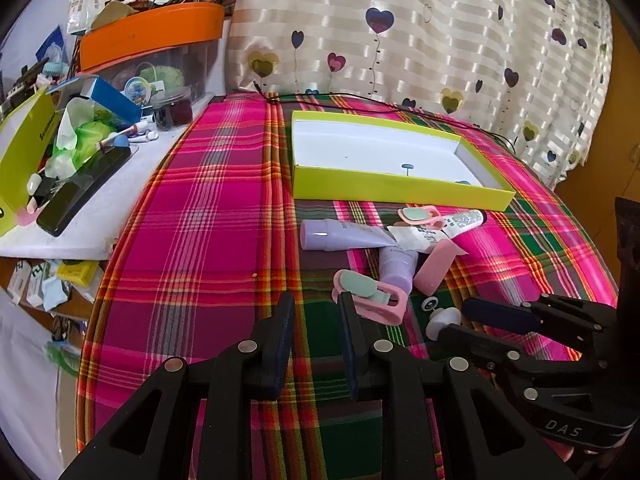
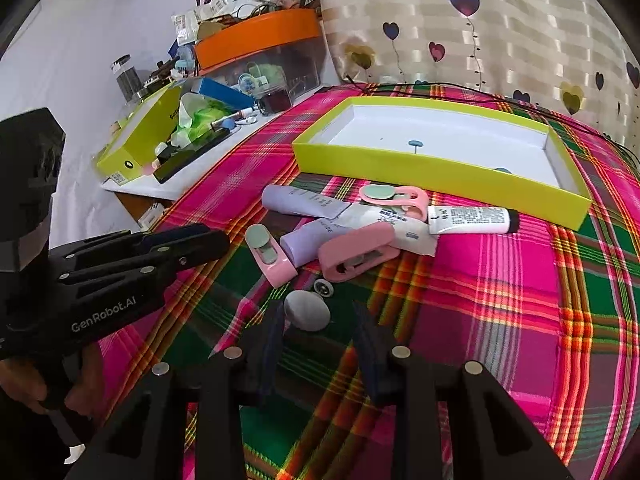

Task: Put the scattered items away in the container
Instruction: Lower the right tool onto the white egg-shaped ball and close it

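Observation:
A lime-green shallow box with a white inside lies on the plaid cloth. In front of it is a pile: two lilac tubes, a white tube, pink clips with green pads and a white round disc. My left gripper is open and empty, just left of the nearest pink clip. My right gripper is open, its fingers either side of the white disc, which lies on the cloth.
A side table at the left holds an orange-lidded bin, a green box and clutter. A black cable runs behind the box. A heart-patterned curtain hangs behind. The plaid cloth spreads to the left.

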Available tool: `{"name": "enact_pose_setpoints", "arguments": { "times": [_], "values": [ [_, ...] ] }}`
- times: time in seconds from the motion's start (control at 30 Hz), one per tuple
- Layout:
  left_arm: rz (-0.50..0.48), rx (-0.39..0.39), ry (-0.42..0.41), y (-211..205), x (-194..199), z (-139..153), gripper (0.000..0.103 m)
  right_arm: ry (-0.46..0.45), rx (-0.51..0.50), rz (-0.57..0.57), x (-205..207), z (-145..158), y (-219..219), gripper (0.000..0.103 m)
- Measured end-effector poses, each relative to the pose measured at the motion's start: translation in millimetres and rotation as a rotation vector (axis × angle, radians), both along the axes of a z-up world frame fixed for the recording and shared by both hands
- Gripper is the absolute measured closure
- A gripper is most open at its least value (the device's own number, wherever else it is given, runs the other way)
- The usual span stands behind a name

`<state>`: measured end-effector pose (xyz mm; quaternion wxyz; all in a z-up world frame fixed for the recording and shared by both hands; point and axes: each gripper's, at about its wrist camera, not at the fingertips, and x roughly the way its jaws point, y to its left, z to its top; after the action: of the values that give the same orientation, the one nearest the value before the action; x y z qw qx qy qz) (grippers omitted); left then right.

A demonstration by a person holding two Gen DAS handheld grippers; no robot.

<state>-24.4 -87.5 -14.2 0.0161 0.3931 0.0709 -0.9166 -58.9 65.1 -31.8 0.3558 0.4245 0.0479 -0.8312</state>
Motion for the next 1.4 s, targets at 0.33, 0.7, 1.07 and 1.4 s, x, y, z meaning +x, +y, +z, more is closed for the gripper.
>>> {"name": "enact_pose_setpoints", "arguments": {
  "times": [0.33,0.7,1.07,1.4],
  "values": [
    [-0.015,0.011,0.006,1.1,-2.1,0.7,0.08,0.006,0.026,0.011,-1.0,-1.8,-5.6,0.079],
    [-0.076,0.034,-0.001,20.5,-6.1,-3.0,0.078,-0.002,0.016,-0.023,-3.3,-1.3,10.3,0.079],
    [-0.096,0.009,-0.008,39.7,-10.2,-8.5,0.073,-0.01,-0.002,-0.035,-4.9,-1.2,14.4,0.079],
    [0.017,-0.022,-0.032,15.7,-12.0,-13.6,0.073,-0.014,-0.009,-0.045,-5.4,-1.6,17.0,0.079]
  ]
}}
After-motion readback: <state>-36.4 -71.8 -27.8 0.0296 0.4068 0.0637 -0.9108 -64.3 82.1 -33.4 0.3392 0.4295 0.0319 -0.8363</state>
